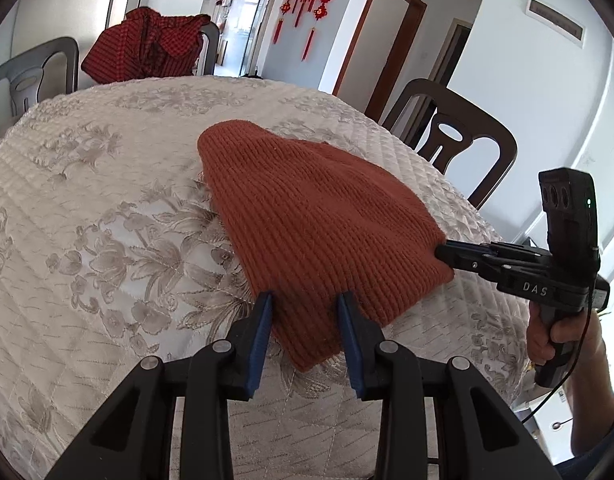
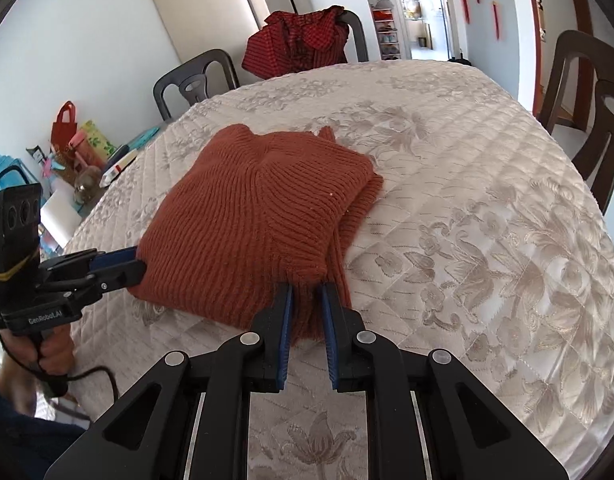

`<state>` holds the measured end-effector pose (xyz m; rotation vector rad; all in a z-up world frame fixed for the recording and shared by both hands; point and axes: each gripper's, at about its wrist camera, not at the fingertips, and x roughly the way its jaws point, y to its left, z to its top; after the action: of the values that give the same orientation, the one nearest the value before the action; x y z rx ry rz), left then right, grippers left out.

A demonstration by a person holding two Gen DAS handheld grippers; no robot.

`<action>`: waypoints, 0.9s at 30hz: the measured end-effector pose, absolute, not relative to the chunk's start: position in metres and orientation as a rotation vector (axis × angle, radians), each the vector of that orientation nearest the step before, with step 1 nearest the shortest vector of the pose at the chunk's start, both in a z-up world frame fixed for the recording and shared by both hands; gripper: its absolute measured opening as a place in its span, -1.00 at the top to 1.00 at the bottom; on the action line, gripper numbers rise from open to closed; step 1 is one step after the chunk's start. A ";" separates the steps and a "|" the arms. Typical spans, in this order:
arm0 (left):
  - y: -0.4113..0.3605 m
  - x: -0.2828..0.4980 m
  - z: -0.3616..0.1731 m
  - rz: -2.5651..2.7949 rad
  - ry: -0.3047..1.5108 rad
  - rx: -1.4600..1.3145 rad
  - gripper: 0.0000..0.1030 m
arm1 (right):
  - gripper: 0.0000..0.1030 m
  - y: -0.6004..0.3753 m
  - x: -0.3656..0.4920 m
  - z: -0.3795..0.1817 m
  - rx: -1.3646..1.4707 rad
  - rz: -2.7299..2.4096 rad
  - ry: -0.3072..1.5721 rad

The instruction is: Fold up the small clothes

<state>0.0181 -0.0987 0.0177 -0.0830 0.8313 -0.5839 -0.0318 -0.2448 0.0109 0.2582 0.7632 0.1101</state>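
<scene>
A rust-orange knit sweater (image 1: 307, 208) (image 2: 243, 216) lies folded on the quilted cream tablecloth (image 1: 107, 200) (image 2: 467, 220). My left gripper (image 1: 305, 308) holds its near edge, with the blue pads pressing the knit from both sides. The right wrist view shows that same left gripper (image 2: 137, 262) clamped on the sweater's left corner. My right gripper (image 2: 307, 300) is shut on a bunched bit of the other near corner. Seen from the left wrist, the right gripper (image 1: 441, 250) pinches the sweater's right corner. The held edge is slightly raised off the cloth.
A red checked garment (image 1: 143, 44) (image 2: 299, 40) hangs over a far chair. Dark chairs (image 1: 451, 136) (image 2: 587, 120) stand around the table. Bags and bottles (image 2: 79, 148) crowd the floor past its left edge. A hand (image 1: 547, 336) (image 2: 51, 352) grips each handle.
</scene>
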 end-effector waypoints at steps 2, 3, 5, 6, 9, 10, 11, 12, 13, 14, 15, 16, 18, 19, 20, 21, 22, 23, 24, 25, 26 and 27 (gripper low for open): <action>-0.096 0.020 0.015 -0.578 0.846 -0.103 0.25 | 0.71 -0.243 -0.032 0.010 0.241 0.107 0.763; -0.095 0.019 0.015 -0.575 0.849 -0.111 0.25 | 0.71 -0.244 -0.032 0.010 0.243 0.108 0.762; -0.094 0.018 0.018 -0.564 0.848 -0.113 0.25 | 0.71 -0.245 -0.033 0.010 0.260 0.112 0.762; -0.093 0.016 0.020 -0.559 0.842 -0.110 0.25 | 0.71 -0.246 -0.034 0.011 0.273 0.113 0.760; -0.094 0.014 0.029 -0.536 0.815 -0.096 0.25 | 0.70 -0.248 -0.040 0.017 0.308 0.120 0.741; -0.093 0.014 0.033 -0.527 0.805 -0.093 0.26 | 0.70 -0.250 -0.041 0.020 0.320 0.122 0.731; -0.092 0.015 0.035 -0.521 0.797 -0.092 0.26 | 0.70 -0.251 -0.042 0.022 0.333 0.124 0.717; -0.091 0.016 0.037 -0.513 0.791 -0.093 0.26 | 0.65 -0.252 -0.042 0.025 0.341 0.125 0.708; -0.091 0.018 0.039 -0.506 0.786 -0.094 0.26 | 0.61 -0.254 -0.043 0.027 0.353 0.128 0.696; -0.090 0.020 0.041 -0.500 0.783 -0.097 0.25 | 0.57 -0.255 -0.042 0.028 0.360 0.130 0.691; -0.089 0.022 0.041 -0.493 0.780 -0.100 0.25 | 0.42 -0.255 -0.042 0.029 0.368 0.130 0.687; -0.088 0.023 0.042 -0.486 0.777 -0.102 0.25 | 0.24 -0.256 -0.040 0.030 0.378 0.127 0.682; -0.087 0.027 0.043 -0.475 0.773 -0.106 0.25 | 0.15 -0.258 -0.038 0.031 0.391 0.128 0.675; -0.087 0.029 0.044 -0.470 0.772 -0.108 0.25 | 0.15 -0.260 -0.035 0.030 0.402 0.129 0.676; -0.087 0.031 0.044 -0.467 0.773 -0.110 0.23 | 0.15 -0.261 -0.034 0.030 0.410 0.128 0.678; -0.087 0.034 0.043 -0.464 0.776 -0.112 0.21 | 0.15 -0.262 -0.031 0.029 0.419 0.128 0.680; -0.087 0.035 0.043 -0.462 0.776 -0.114 0.16 | 0.15 -0.263 -0.029 0.028 0.428 0.130 0.683; -0.087 0.037 0.042 -0.460 0.776 -0.115 0.14 | 0.15 -0.264 -0.027 0.027 0.437 0.130 0.687; -0.087 0.040 0.041 -0.458 0.777 -0.117 0.14 | 0.15 -0.265 -0.024 0.025 0.445 0.131 0.692; -0.087 0.042 0.041 -0.456 0.780 -0.119 0.13 | 0.15 -0.266 -0.022 0.025 0.450 0.133 0.695; -0.087 0.044 0.040 -0.455 0.784 -0.122 0.12 | 0.15 -0.268 -0.020 0.024 0.454 0.135 0.697; -0.087 0.047 0.039 -0.455 0.788 -0.127 0.11 | 0.15 -0.268 -0.018 0.023 0.458 0.135 0.700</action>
<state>0.0466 -0.0872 0.0385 -0.1270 0.7875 -0.4553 -0.0183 -0.2682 0.0230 0.4578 0.7004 0.1346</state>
